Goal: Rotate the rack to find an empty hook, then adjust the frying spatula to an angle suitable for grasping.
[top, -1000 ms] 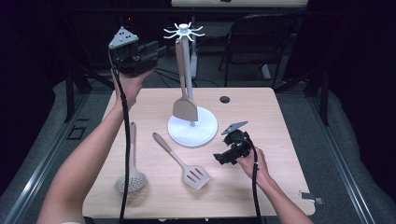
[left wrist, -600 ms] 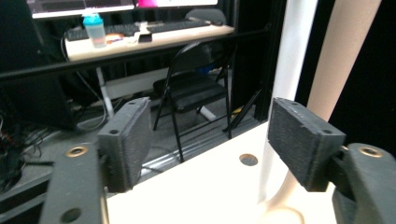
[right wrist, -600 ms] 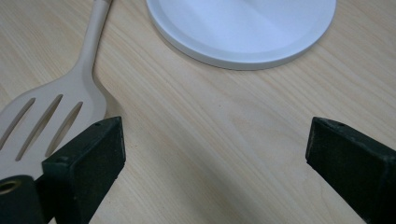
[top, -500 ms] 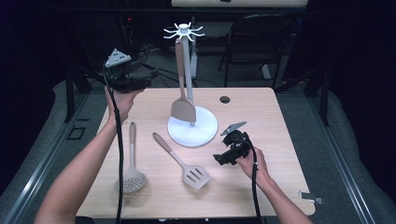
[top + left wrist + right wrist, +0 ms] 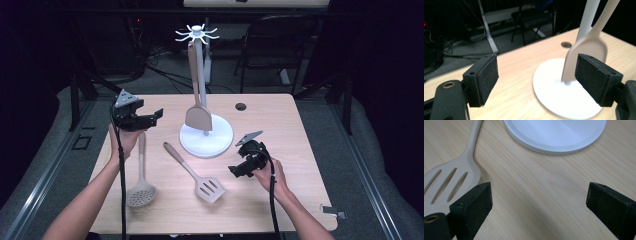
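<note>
Three beige utensils are here: one solid turner (image 5: 198, 118) hanging on the rack beyond the left fingers (image 5: 484, 77), one slotted turner (image 5: 209, 188) beside the right fingers (image 5: 474, 205), one skimmer (image 5: 140, 192). There is one white rack (image 5: 206, 137), one table (image 5: 280, 200) and two grippers.

- Rack (image 5: 206, 135): white pole and round base.
- Hanging spatula (image 5: 198, 117), slotted turner (image 5: 209, 187), skimmer (image 5: 140, 192): beige.
- Table (image 5: 280, 120): pale wood grain.
- Left gripper (image 5: 152, 118), right gripper (image 5: 235, 170): black.
</note>
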Motion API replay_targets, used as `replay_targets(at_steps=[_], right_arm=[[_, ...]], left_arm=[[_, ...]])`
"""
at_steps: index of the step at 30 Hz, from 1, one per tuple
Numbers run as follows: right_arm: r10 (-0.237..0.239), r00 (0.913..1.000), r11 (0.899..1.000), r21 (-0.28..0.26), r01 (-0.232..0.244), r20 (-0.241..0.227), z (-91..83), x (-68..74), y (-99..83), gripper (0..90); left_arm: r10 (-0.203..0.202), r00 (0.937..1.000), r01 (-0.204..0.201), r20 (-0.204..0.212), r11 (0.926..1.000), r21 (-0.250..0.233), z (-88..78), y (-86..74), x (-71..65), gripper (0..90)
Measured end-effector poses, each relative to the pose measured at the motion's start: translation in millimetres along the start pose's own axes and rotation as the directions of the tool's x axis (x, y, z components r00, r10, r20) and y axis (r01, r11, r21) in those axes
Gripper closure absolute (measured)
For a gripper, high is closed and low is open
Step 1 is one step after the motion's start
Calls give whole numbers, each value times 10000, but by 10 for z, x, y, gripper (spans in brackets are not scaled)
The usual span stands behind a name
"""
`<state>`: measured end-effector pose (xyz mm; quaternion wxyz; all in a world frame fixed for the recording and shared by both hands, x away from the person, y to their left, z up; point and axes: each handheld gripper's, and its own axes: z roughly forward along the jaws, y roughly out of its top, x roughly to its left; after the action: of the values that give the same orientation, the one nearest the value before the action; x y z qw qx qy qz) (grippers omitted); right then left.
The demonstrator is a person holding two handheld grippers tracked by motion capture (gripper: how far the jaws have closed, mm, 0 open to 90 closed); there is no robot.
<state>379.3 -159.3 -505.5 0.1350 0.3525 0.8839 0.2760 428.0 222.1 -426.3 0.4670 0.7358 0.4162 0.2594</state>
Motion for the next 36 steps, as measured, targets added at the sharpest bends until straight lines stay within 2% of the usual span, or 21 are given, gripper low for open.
replay_targets(at_steps=[11,18,20,25,28,34,36], right_arm=[[-68,9999,9999,131,69,-89,28,11,-6,64],[-90,9999,9995,290,94,-146,34,27,-4,64],[-63,9999,9998,213,66,-141,39,40,-8,65],[-146,9997,9995,278,151,-190,47,63,-14,69],[-309,9995,9989,352,312,-72,55,68,-9,84],[-386,9992,9987,346,383,62,75,107,-6,142],[-558,9983,9975,436,550,174,75,127,6,167]], left_arm=[[-663,9974,684,-285,9946,786,104,-473,103,167],[-739,9957,815,-561,9857,1474,190,-660,167,153],[-658,9956,758,-663,9839,1618,198,-701,187,148],[-1033,9912,1161,-827,9787,1694,189,-769,233,137],[-1092,9902,1231,-871,9770,1744,187,-790,242,122],[-920,9918,1085,-890,9731,2033,208,-805,221,103],[-857,9921,1034,-912,9721,2108,204,-804,220,97]])
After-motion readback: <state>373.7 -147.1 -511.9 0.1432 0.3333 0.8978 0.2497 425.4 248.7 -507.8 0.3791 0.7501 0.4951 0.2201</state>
